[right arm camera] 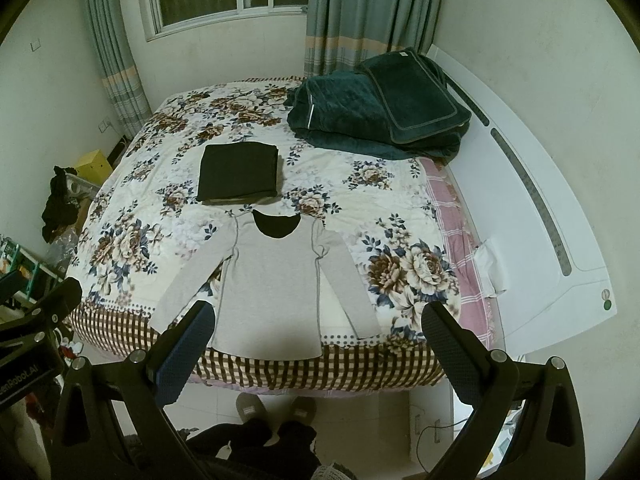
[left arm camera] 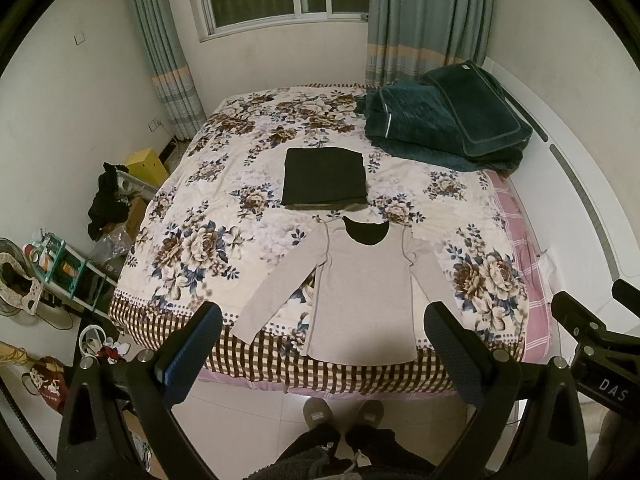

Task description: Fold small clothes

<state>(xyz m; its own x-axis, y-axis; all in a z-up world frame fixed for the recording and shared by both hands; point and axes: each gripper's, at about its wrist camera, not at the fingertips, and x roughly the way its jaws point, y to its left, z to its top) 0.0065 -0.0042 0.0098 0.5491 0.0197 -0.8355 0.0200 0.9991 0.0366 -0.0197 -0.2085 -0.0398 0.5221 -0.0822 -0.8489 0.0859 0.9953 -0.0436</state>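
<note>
Nearest of all are the two tongs, held up over the foot of the bed; the left gripper (left arm camera: 322,318) has its jaws spread wide with nothing between them, and the right gripper (right arm camera: 318,318) stands just as wide and just as empty; below them I can see the person's grey slippers (left arm camera: 344,412) on the pale tiled floor.

The thing to be folded is a grey long-sleeved top (left arm camera: 360,292); it lies flat and face up on the floral bedspread (left arm camera: 208,216), its hem at the checked border near the bed's foot, its dark-lined neckline (left arm camera: 366,232) pointing toward the window; both sleeves are spread outward and down, apart from the body. Just beyond the neckline sits a dark folded garment (left arm camera: 324,176), which looks already done; further off, at the head of the bed, is a heap of teal blanket (left arm camera: 444,120).

I judge the top to be light, soft and limp, a thin knit that will sag and drape the moment it is lifted; it will not hold any shape alone, and may drag on the quilt's cloth. The sensible places to pinch seem to be a sleeve's cuff or the shoulder seam, one tong on each, so that the sleeve can be laid across the body; a corner of the hem would serve for the later fold upward.
</note>
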